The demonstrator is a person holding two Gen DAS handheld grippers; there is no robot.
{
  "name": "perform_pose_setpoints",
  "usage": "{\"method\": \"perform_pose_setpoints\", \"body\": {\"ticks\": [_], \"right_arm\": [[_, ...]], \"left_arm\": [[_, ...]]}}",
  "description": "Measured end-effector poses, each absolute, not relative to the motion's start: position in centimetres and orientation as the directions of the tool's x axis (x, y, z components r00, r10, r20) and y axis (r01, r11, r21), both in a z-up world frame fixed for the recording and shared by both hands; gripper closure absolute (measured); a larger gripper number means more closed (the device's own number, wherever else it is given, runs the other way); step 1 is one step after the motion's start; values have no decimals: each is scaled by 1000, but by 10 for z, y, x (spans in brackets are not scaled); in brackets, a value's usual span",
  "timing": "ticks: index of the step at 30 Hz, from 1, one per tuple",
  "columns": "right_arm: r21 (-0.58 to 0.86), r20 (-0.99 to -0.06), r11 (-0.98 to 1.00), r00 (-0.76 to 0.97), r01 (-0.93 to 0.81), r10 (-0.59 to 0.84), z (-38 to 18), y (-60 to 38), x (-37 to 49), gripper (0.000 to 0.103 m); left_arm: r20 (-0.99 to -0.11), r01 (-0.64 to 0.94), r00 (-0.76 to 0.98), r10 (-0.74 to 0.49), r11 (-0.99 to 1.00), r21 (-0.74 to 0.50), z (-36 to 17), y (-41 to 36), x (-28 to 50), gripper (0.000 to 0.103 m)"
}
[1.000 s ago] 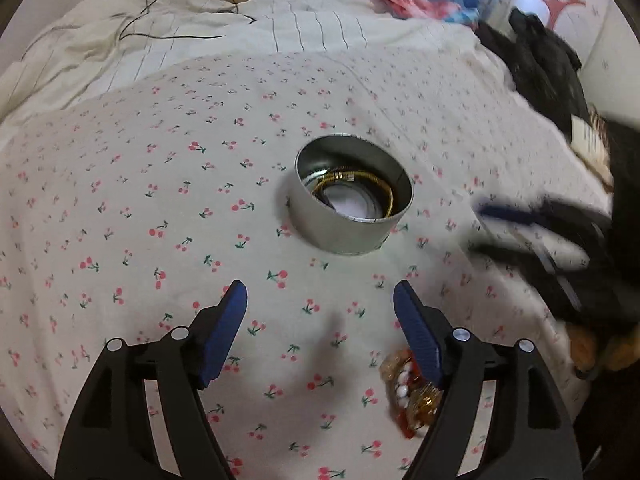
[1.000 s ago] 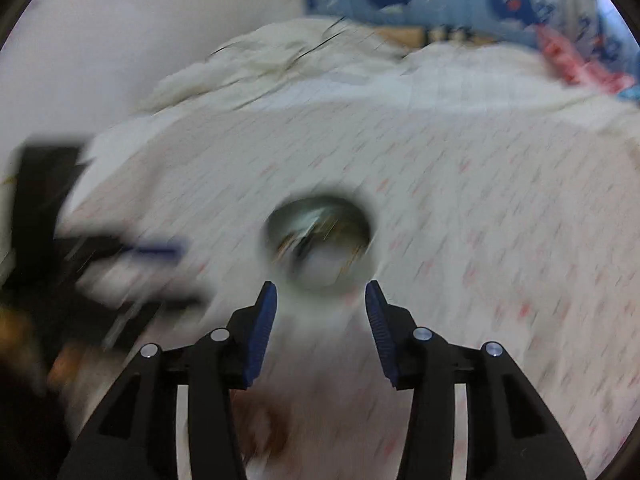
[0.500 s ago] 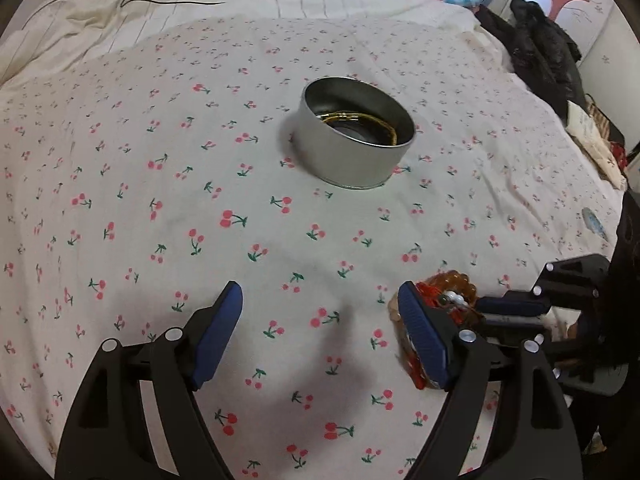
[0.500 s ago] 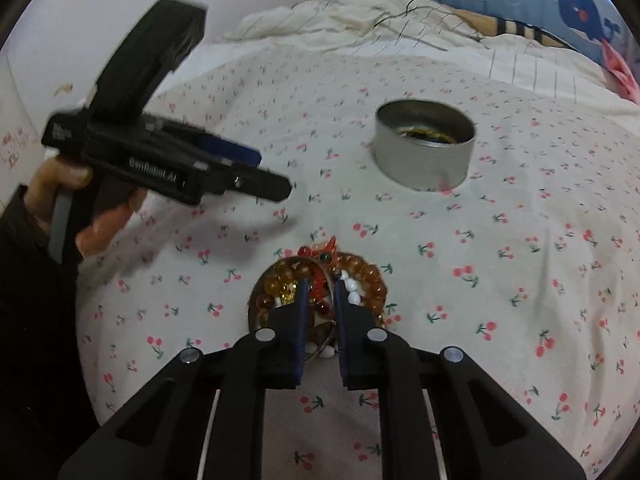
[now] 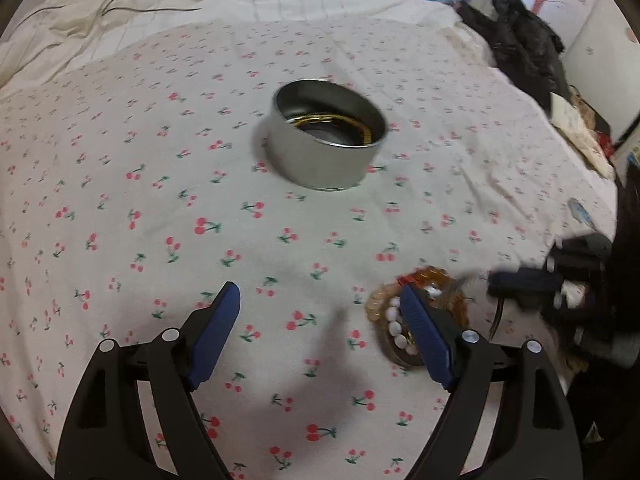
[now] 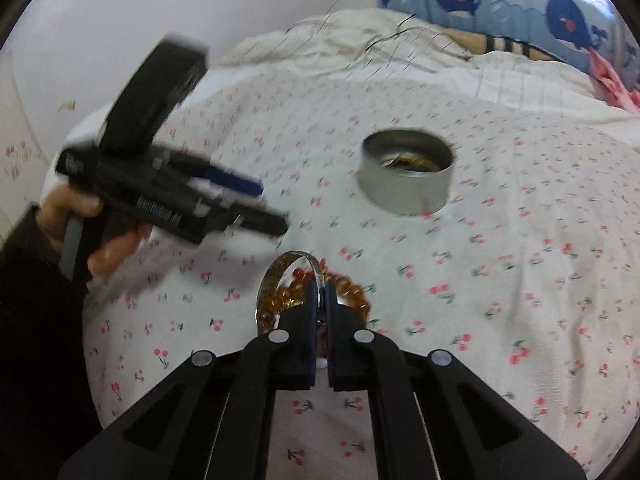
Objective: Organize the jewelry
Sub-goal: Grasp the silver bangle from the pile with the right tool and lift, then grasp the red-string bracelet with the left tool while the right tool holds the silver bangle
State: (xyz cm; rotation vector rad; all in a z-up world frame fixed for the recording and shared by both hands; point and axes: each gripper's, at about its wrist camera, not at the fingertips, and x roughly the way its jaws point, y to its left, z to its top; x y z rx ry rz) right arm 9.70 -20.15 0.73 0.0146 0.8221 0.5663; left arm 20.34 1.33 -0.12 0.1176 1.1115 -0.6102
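Jewelry pile (image 6: 320, 292) (amber bead strands, white beads, red bits) lies on cherry-print bedsheet (image 5: 160, 200), near side of bed, well apart from round metal tin (image 5: 326, 136). Tin stands upright mid-bed, farther back; gold bangle (image 5: 332, 124) lies inside on its bottom.

Right hand-held gripper (image 6: 320, 292): jaws have just been closing and now pinch a clear bangle w/ gold flecks (image 6: 280, 276), which stands on edge over the bead pile. Whether bangle is clear of the sheet: cannot tell.

Left hand-held gripper (image 5: 320, 308): jaws wide apart, have just been opening, nothing between them. Right blue pad overlaps the pile in left wrist view; contact not discernible. In right wrist view it hangs left of the pile, blurred, gripped by a hand (image 6: 80, 216) in dark sleeve.

Far: rumpled cream duvet (image 5: 120, 12) w/ thin dark cable (image 5: 152, 4); dark clothing (image 5: 524, 48) at far right.
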Motion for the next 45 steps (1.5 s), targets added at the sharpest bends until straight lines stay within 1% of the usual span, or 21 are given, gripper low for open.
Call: {"method": "perform_pose_setpoints", "body": {"ticks": [2,6,9,12,15,17,18,19,20,21,22,23,24,25,30,34,35,38,42,44,45], "right_arm": [[248,-672,872,573,-421,468,14,-222,101,99],[305,-679,898,589,-317,438,11,-254,114,99],[298,-717,927,588,-226,374,-1,-267,123,99],[328,-747,931,560,-158,358,-13,-279,129,98],[289,-791,951,533,-106,300,-25,-282,134,99],[282,-806,955,516,-96,290,-30,-282,136,99],[273,-814,957,509,-94,282,-33,-282,137,99],[271,-818,959,503,-89,278,-35,-282,137,99],[270,-824,959,495,-86,276,-38,-281,140,99],[269,-834,959,478,-86,276,-41,-280,141,98],[262,-839,962,473,-83,269,-44,-279,142,98],[261,-841,962,471,-78,266,-45,-278,143,98],[266,-843,961,467,-72,268,-47,-279,143,98],[266,-847,961,460,-70,268,-48,-279,144,98],[259,-850,963,456,-71,263,-52,-276,146,98],[266,-831,961,486,-79,271,-45,-277,143,100],[266,-826,960,495,-82,271,-43,-277,142,100],[274,-812,958,514,-82,276,-38,-278,141,100],[282,-799,956,531,-83,282,-34,-280,139,100],[298,-786,951,544,-84,294,-30,-281,138,100],[307,-779,948,550,-85,302,-28,-282,138,100]], "left_arm": [[-862,560,282,-421,802,-208,-1,4,196,24],[-865,657,243,-439,730,-186,-3,-20,179,23],[-866,686,245,-435,709,-162,-7,-34,172,23],[-866,704,242,-437,693,-153,-10,-44,169,23],[-870,701,247,-427,699,-143,-16,-52,170,23],[-864,698,251,-437,700,-152,-18,-56,171,23],[-861,700,249,-444,697,-157,-19,-58,171,30],[-861,701,237,-451,693,-170,-20,-60,172,42],[-863,701,222,-453,690,-182,-22,-61,173,50],[-867,697,222,-447,694,-180,-24,-61,173,65],[-872,689,225,-434,704,-172,-26,-61,175,74],[-874,681,225,-431,711,-176,-27,-59,177,77],[-871,670,211,-443,714,-201,-27,-55,180,86],[-865,659,197,-461,716,-231,-27,-52,182,86],[-845,651,202,-496,712,-263,-20,-45,184,86],[-823,621,191,-534,716,-320,-13,-34,191,86],[-816,603,171,-552,714,-357,-13,-29,195,86],[-804,555,182,-566,734,-391,-12,-17,204,85],[-802,530,205,-562,752,-391,-12,-11,208,86],[-792,536,217,-571,748,-392,-9,-11,207,94],[-787,540,218,-577,743,-396,-8,-12,207,102]]}}
